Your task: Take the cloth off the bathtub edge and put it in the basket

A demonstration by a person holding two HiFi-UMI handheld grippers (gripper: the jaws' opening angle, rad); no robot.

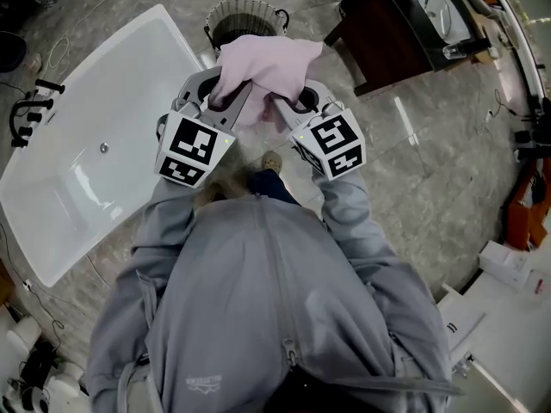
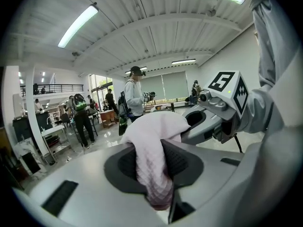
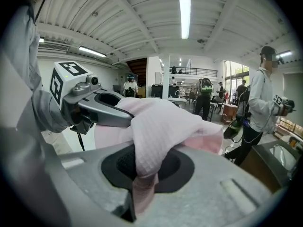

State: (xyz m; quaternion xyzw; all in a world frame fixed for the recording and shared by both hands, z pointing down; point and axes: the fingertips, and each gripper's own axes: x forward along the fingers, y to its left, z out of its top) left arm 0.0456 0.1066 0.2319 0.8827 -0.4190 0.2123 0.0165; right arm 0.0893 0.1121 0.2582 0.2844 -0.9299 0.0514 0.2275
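A pale pink waffle cloth [image 1: 265,69] hangs bunched between both grippers, held up in the air near the wire basket [image 1: 244,15]. My left gripper [image 1: 231,100] is shut on one fold of the cloth [image 2: 152,164]. The right gripper [image 1: 284,106] is shut on another fold of the cloth [image 3: 147,150]. The two grippers sit close together, jaws pointing toward the basket. The white bathtub [image 1: 103,144] lies to the left, its edge bare where I can see it. The cloth hides part of the basket's near rim.
A dark wooden cabinet [image 1: 405,33] with a sink stands at the right back. Black tap fittings [image 1: 30,106] sit at the tub's left end. Cables run over the marble floor [image 1: 413,162]. White boxes [image 1: 508,274] lie at the right. Several people stand far off in the hall.
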